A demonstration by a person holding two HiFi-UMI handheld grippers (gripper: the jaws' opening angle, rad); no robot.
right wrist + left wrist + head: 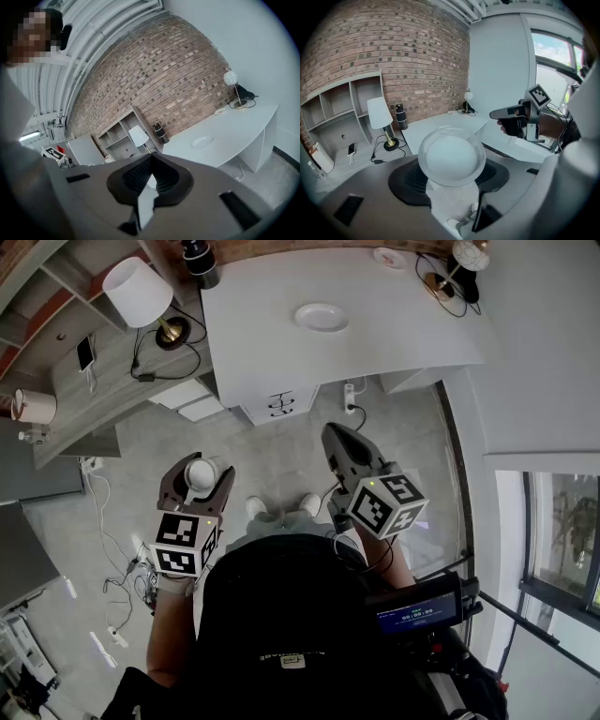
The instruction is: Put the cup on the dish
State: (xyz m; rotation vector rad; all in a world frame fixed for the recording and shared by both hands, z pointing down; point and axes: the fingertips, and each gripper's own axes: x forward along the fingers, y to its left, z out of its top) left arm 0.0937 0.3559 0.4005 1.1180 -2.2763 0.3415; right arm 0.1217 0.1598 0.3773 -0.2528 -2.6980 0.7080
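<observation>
My left gripper [198,482] pinches the cup [202,472], with its jaws spread wide around the cup's sides. In the left gripper view the white cup [451,157] fills the gap between the two dark pads with its open mouth facing the camera. I hold it low on my left, over the grey floor and clear of any surface.

My right gripper [339,442] has its jaws pressed together with nothing between them, as the right gripper view shows [151,165]. It points toward the table [412,329].

The dish [321,317] lies flat on the white table, alone near its middle and well apart from the cup. A lamp [141,292] stands on the shelf to the table's left, and a dark bottle [199,259] stands at the table's far left corner by the brick wall
</observation>
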